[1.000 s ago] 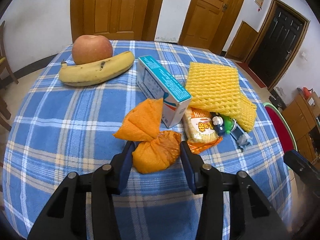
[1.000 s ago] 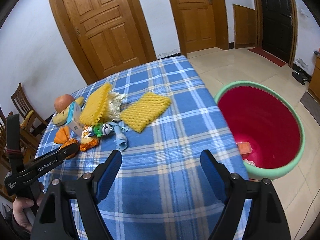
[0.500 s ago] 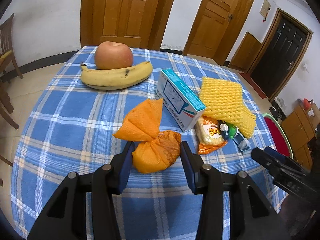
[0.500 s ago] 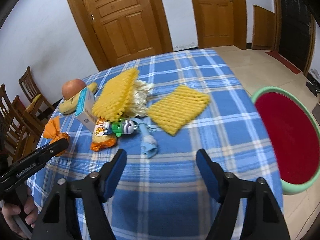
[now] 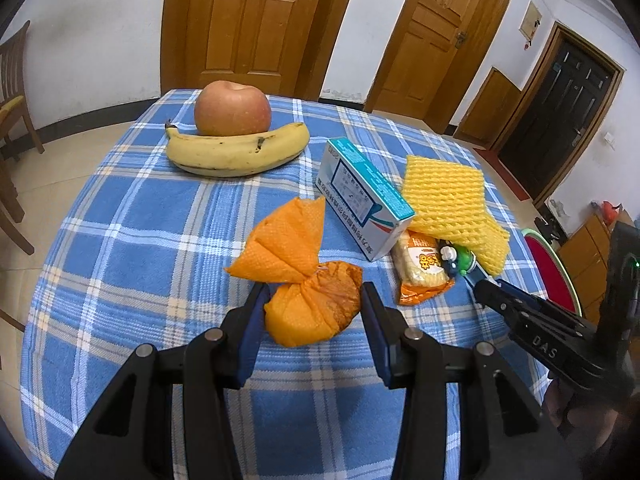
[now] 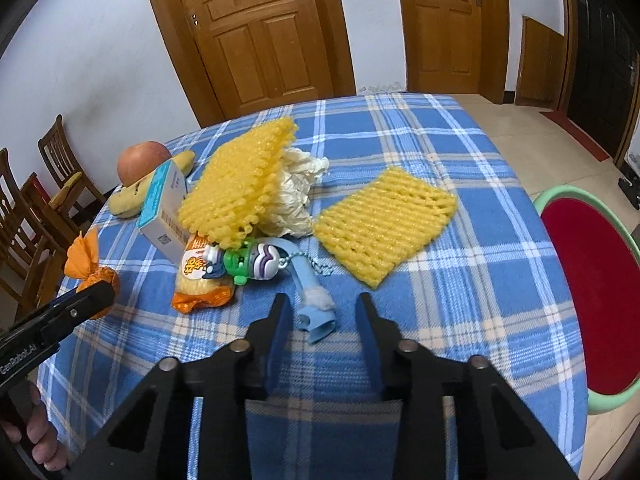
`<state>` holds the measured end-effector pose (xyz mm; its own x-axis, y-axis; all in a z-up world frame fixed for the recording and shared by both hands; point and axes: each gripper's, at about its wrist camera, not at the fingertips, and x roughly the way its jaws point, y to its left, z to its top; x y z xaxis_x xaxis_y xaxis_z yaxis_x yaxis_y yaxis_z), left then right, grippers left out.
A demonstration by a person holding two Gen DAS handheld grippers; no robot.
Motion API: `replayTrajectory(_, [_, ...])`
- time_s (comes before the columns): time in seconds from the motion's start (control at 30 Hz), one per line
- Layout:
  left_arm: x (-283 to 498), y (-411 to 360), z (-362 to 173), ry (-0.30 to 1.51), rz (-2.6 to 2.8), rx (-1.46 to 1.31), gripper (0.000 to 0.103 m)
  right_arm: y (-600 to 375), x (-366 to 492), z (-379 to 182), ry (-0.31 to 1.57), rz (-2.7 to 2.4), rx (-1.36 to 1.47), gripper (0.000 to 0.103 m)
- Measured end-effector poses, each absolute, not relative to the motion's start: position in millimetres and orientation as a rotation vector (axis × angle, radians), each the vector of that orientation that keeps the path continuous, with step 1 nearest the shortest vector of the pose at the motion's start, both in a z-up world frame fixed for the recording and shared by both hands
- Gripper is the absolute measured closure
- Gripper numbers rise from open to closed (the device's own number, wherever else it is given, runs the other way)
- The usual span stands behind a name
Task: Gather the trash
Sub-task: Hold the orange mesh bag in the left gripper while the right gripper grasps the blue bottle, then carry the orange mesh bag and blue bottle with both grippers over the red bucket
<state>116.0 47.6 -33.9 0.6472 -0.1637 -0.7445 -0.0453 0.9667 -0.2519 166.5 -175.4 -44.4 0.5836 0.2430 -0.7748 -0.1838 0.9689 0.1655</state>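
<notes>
Left wrist view: left gripper (image 5: 314, 312) clamped on orange wrapper (image 5: 316, 308); right gripper (image 6: 320, 316), jaws just closing, straddles blue tube (image 6: 316, 312) untouched.

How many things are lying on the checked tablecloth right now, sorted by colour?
Yellow: 3, two foam nets and a banana
Orange: 2, a tied bag and a snack packet
Red: 1, an apple
Teal and white: 1, a box
White: 1, crumpled paper
Multicoloured: 1, a toy keychain
Total: 9
</notes>
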Motion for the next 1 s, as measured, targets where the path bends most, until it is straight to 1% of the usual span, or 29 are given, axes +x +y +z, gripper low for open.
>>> replayTrajectory(0.03, [116, 47, -34, 0.867, -0.069, -0.258, 0.057, -175, 166, -45, 0.913, 0.248, 0.066, 0.079])
replayTrajectory(0.07, [115, 46, -33, 0.867, -0.071, -0.258, 0.057, -175, 166, -45, 0.913, 0.250, 0.065, 0.082])
replayTrajectory(0.23, [112, 40, -30, 0.864, -0.080, -0.251, 0.057, -180, 157, -38, 0.890, 0.245, 0.067, 0.082])
replayTrajectory(0.5, [109, 27, -22, 0.853, -0.107, -0.240, 0.057, -195, 127, -12, 0.814, 0.222, 0.051, 0.082])
replayTrajectory(1.0, [98, -17, 3, 0.820, -0.206, -0.189, 0.057, -245, 80, 23, 0.725, 0.152, 0.105, 0.082])
